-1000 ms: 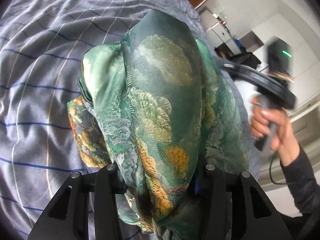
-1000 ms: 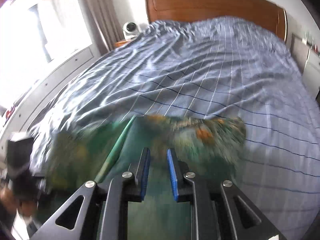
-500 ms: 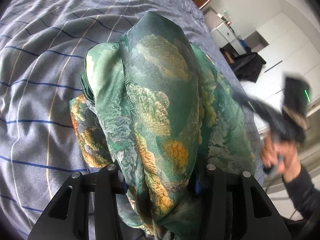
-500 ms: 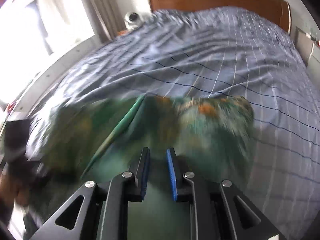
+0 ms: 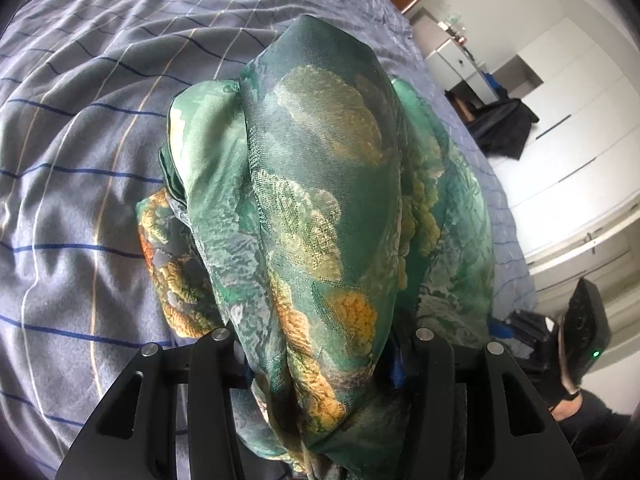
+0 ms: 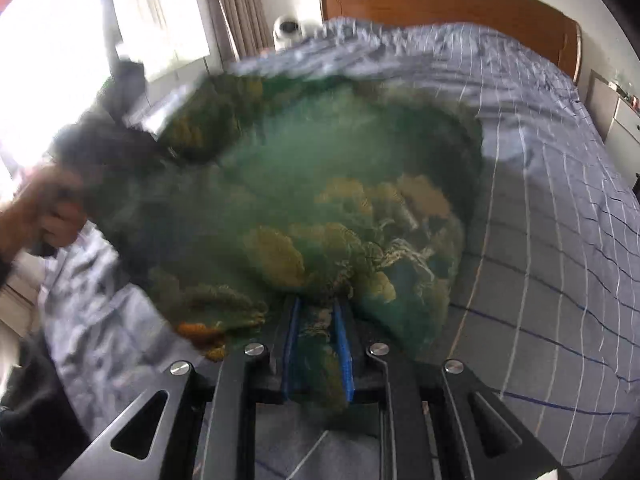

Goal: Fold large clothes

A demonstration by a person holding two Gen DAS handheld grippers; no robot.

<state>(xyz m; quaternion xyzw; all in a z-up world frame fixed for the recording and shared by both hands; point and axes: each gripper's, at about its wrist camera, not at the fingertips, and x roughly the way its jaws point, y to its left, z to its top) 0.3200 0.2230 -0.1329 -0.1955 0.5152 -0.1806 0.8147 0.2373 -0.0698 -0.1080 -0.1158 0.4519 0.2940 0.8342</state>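
A green silky garment [image 5: 320, 184] with gold and orange leaf print hangs bunched over the grey-blue checked bed sheet [image 5: 80, 168]. My left gripper [image 5: 320, 364] is shut on a thick bundle of it, and the cloth covers the fingertips. In the right wrist view the same garment [image 6: 320, 208] spreads wide and blurred. My right gripper [image 6: 316, 320] is shut on a fold of it between the blue pads [image 6: 289, 344]. The right gripper's body [image 5: 584, 336] shows low at the right of the left wrist view. A hand [image 6: 44, 216] holds the blurred left gripper.
The bed has a wooden headboard [image 6: 440, 4] at the far end. A white bedside cabinet [image 5: 452, 60], white wardrobe doors [image 5: 568, 128] and a dark heap of clothing [image 5: 504, 124] stand to the bed's right. A curtained window [image 6: 80, 40] and a small white device [image 6: 286, 28] are on the left.
The right gripper has swung down and to the lower right in the left wrist view. The garment now fills far more of the right wrist view. The left gripper has kept still.
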